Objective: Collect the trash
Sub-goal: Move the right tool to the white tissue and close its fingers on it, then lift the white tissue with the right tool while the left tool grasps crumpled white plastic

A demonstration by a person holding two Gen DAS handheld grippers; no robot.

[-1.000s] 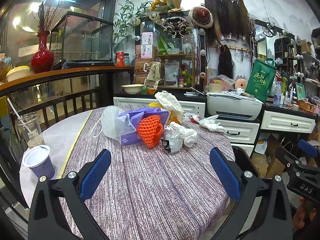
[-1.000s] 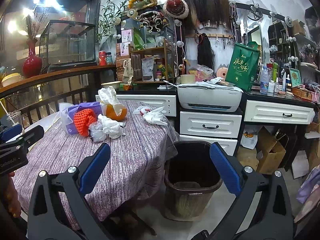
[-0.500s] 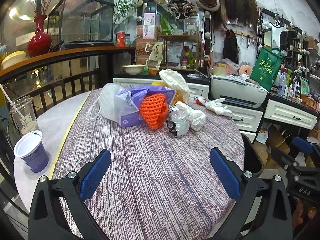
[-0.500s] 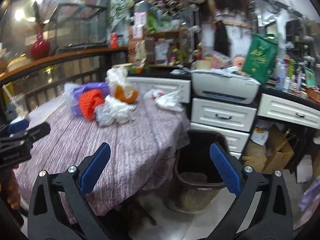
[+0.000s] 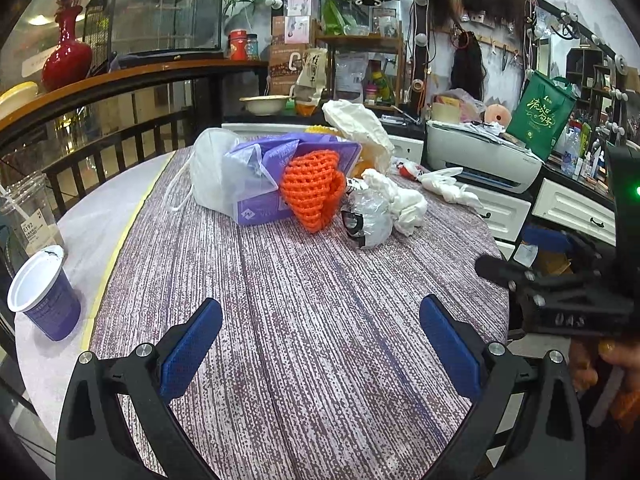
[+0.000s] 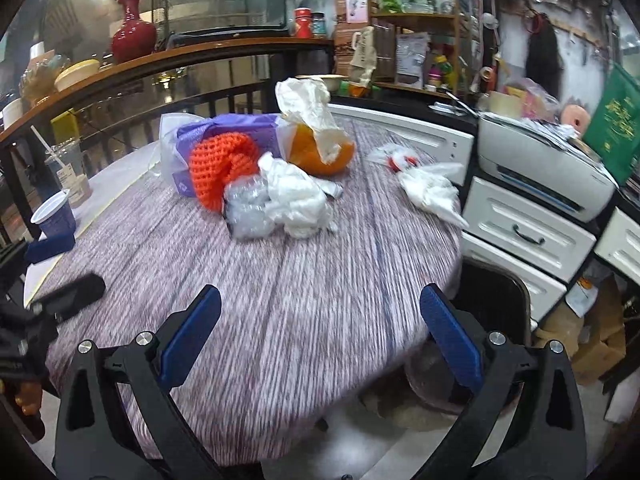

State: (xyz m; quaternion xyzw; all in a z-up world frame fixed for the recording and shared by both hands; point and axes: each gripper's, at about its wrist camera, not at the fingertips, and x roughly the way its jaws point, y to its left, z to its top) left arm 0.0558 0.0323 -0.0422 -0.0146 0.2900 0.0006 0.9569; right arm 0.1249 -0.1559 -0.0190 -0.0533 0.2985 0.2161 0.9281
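Observation:
Trash is heaped at the far side of a round table [image 5: 312, 320] with a purple striped cloth: an orange foam net [image 5: 314, 188] [image 6: 218, 164], a purple-and-white plastic bag [image 5: 244, 176], crumpled clear and white plastic [image 5: 384, 208] [image 6: 280, 200], an orange fruit in a white bag [image 6: 320, 140] and a white wad [image 6: 430, 190] near the right edge. My left gripper [image 5: 320, 336] hovers open over the near cloth. The right gripper [image 6: 320, 330] is open too, above the table's near right edge. A dark bin [image 6: 492, 308] stands on the floor beside the table.
A purple paper cup [image 5: 42, 294] and a clear plastic cup with a straw [image 5: 28, 216] sit on the table's left rim. White drawers [image 6: 528, 236] and a printer [image 5: 480, 156] lie right of the table. A wooden railing [image 5: 120, 80] runs behind.
Both grippers have moved forward and over the table, so the trash heap looms larger. The right view has swung left, away from the bin toward the heap. Both stay open.

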